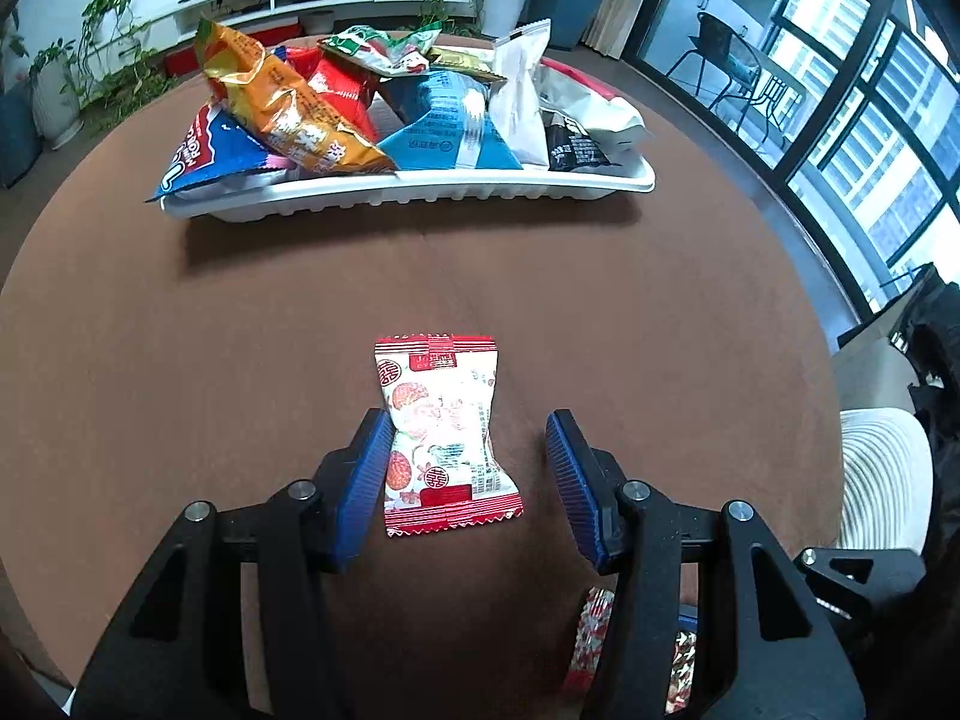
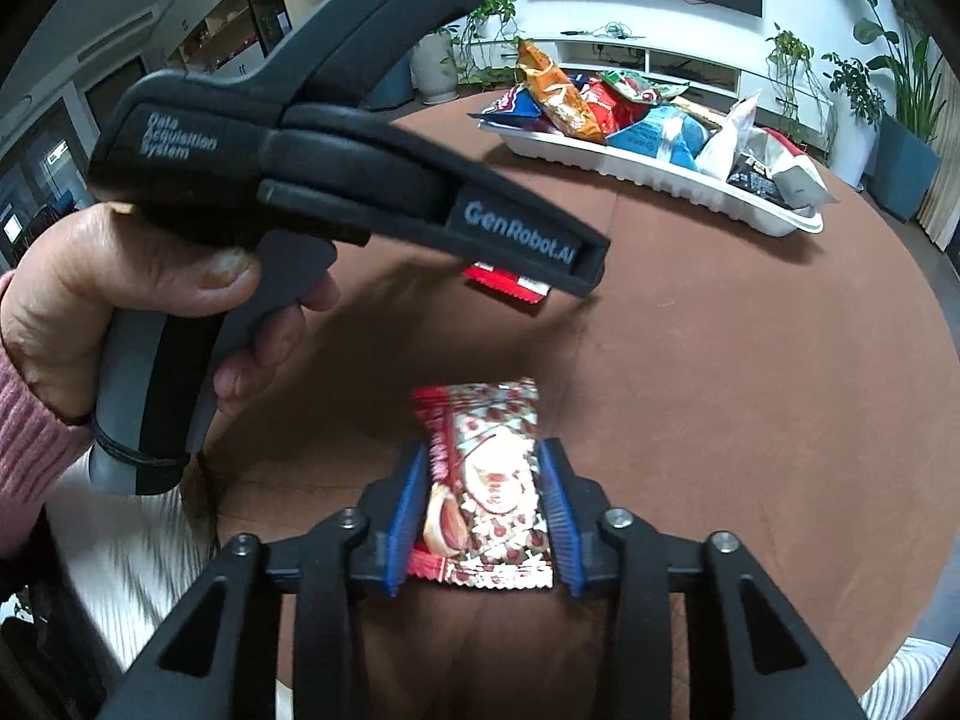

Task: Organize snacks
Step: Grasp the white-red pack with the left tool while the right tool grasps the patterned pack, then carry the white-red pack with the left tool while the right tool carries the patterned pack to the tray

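Blue-padded, the left gripper (image 1: 468,480) tilts down over the brown table (image 1: 180,330), jaws apart around a red-and-white snack packet (image 1: 447,438), only one pad touching. Right wrist view: the right gripper (image 2: 483,510) pinches a red patterned packet (image 2: 486,480); a hand (image 2: 120,300) holds the other tool; a white tray (image 2: 660,180) of snacks sits beyond.

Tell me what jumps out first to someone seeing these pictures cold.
The white tray heaped with bright snack bags at the far side of the brown table catches the eye. Nearer, the left tool straddles a red-and-white snack packet, touching only one side. The right tool clamps a red patterned packet.
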Demonstrator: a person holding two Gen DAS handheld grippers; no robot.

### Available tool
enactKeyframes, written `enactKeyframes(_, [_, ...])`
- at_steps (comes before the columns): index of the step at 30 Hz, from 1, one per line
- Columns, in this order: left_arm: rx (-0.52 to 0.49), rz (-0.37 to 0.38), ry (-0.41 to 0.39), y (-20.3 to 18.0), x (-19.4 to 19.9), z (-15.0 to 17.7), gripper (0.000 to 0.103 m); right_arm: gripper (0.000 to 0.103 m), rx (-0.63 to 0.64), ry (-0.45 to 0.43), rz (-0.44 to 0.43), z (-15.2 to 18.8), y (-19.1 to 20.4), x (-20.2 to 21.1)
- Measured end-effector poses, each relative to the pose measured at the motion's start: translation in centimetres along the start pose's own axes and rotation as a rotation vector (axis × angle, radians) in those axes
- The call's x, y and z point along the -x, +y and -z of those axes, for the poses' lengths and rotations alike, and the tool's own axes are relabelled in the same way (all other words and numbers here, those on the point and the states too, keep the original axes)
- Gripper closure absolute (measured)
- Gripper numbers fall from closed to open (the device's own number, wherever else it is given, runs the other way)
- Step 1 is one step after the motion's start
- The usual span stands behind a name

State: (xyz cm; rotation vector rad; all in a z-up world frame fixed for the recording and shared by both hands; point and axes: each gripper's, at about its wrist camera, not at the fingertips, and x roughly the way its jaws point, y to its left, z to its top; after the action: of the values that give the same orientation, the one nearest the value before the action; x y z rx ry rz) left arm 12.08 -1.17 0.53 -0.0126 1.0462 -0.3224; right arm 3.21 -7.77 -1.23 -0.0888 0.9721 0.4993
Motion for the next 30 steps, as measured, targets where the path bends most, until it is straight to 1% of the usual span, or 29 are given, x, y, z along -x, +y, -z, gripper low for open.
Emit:
enactKeyframes(2, [-0.023,-0.015,-0.007,-0.2,0.0,0.1,0.070,0.067,0.010,0.000,0.003,0.0,-0.1,-0.1])
enactKeyframes(4, [-0.050,-0.023,-0.015,-0.3,0.0,0.3,0.072,0.068,0.012,-0.001,0.002,0.2,-0.2,0.0])
enactKeyframes(7, [-0.052,-0.013,-0.020,-0.2,0.0,0.4,0.074,0.072,0.009,-0.003,0.004,0.3,-0.7,0.2])
enactKeyframes(8, [-0.052,-0.011,-0.022,-0.1,0.1,0.4,0.074,0.077,0.003,-0.004,0.003,0.4,-0.8,0.3])
enactKeyframes(12, [-0.048,0.006,-0.024,0.1,0.2,0.7,0.075,0.078,-0.081,-0.005,-0.060,0.4,-2.6,0.5])
enactKeyframes(17, [-0.043,0.024,-0.029,0.4,0.6,1.0,0.075,0.079,-0.139,-0.017,-0.098,0.4,-4.1,0.9])
enactKeyframes(25, [-0.022,0.037,-0.046,1.4,1.8,1.6,0.075,0.080,-0.251,-0.031,-0.186,0.8,-6.0,1.2])
enactKeyframes(30, [-0.007,0.045,-0.062,2.0,2.6,1.7,0.075,0.080,-0.309,-0.058,-0.225,0.6,-7.1,1.7])
